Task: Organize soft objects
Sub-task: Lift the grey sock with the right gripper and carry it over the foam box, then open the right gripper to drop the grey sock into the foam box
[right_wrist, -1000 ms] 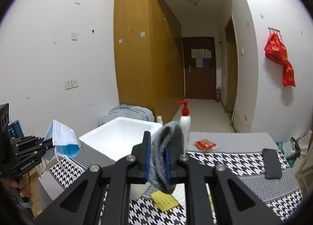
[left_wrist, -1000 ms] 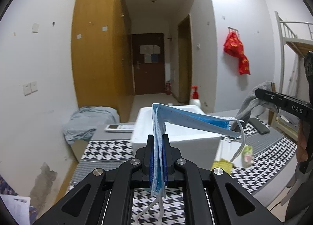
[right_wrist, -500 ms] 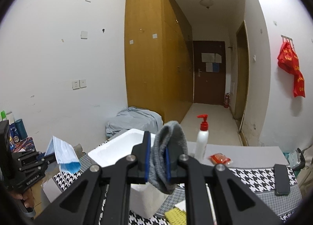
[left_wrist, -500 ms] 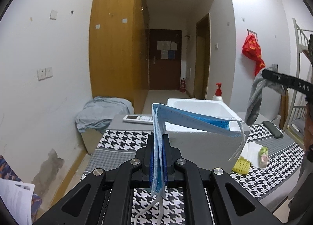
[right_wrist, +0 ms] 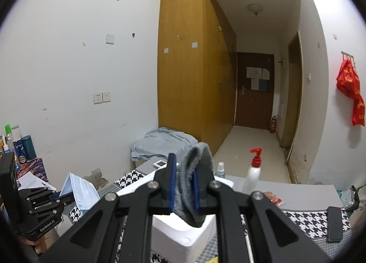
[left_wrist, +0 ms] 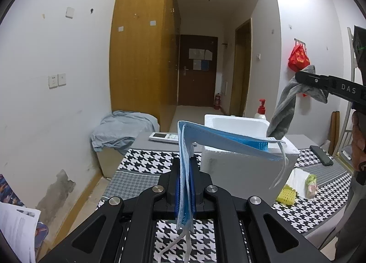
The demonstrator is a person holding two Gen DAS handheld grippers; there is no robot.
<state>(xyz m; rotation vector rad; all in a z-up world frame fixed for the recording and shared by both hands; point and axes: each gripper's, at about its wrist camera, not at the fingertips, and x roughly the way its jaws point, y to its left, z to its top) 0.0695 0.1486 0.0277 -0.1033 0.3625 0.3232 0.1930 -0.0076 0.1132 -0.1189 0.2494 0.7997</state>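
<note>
Left fingers (left_wrist: 199,179) pinch mask (left_wrist: 228,143); right gripper (right_wrist: 184,188) clamps sock (right_wrist: 194,185), its toe hiding box (left_wrist: 240,123) interior. Sock now higher over box.

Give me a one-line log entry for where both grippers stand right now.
left gripper: shut on face mask | right gripper: shut on grey sock, above foam box | nothing dropped in yet

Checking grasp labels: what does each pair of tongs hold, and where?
Left tongs pinch the blue face mask at its folded end. Right tongs clamp the grey sock mid-length, both ends drooping.
</note>
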